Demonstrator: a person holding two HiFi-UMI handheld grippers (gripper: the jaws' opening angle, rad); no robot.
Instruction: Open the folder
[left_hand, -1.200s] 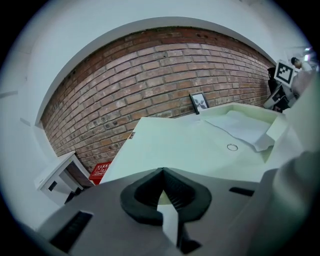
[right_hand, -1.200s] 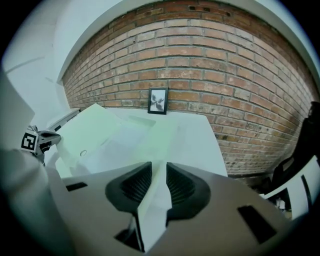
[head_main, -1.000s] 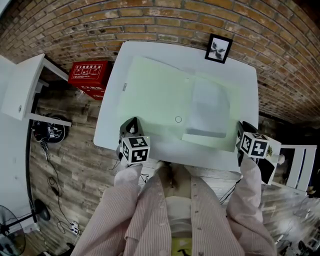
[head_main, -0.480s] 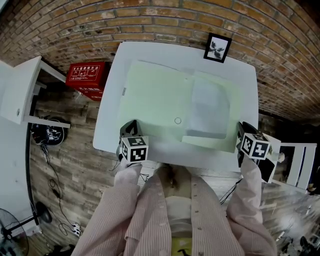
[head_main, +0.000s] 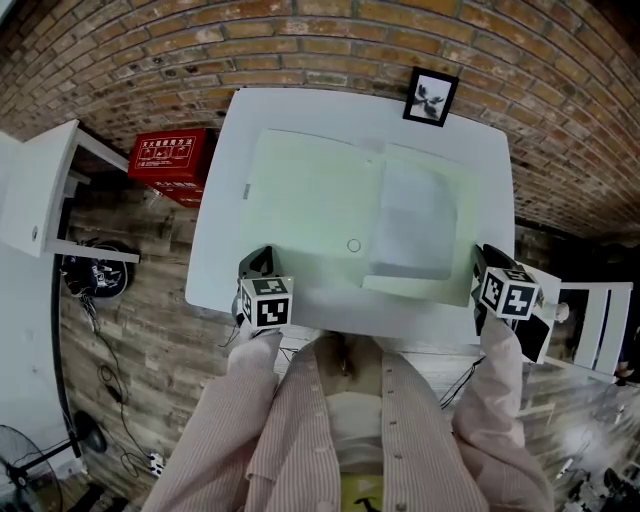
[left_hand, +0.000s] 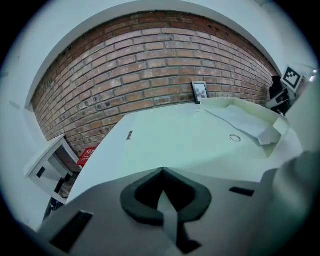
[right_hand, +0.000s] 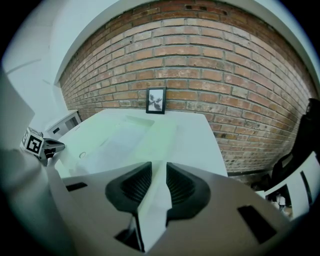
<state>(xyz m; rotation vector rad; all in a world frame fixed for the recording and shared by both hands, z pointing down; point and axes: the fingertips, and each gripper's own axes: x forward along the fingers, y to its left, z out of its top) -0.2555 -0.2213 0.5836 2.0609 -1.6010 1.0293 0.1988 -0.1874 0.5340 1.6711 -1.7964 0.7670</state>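
Observation:
A pale green folder (head_main: 310, 200) lies spread open and flat on the white table (head_main: 215, 270). White sheets (head_main: 415, 220) rest on its right half, and a small ring (head_main: 353, 245) shows near the fold. My left gripper (head_main: 258, 262) is at the table's front left edge, just off the folder's near corner, shut on nothing (left_hand: 161, 171). My right gripper (head_main: 481, 258) hovers by the folder's front right corner. Its jaws (right_hand: 158, 167) stand apart with only the table seen between them. Neither gripper touches the folder (left_hand: 200, 140).
A framed picture (head_main: 430, 97) leans on the brick wall at the table's back edge. A red box (head_main: 170, 158) and a white cabinet (head_main: 40, 190) stand on the floor to the left. A white chair (head_main: 590, 320) is at the right.
The left gripper has tilted slightly at the front edge of the table. The folder and the right gripper are as before.

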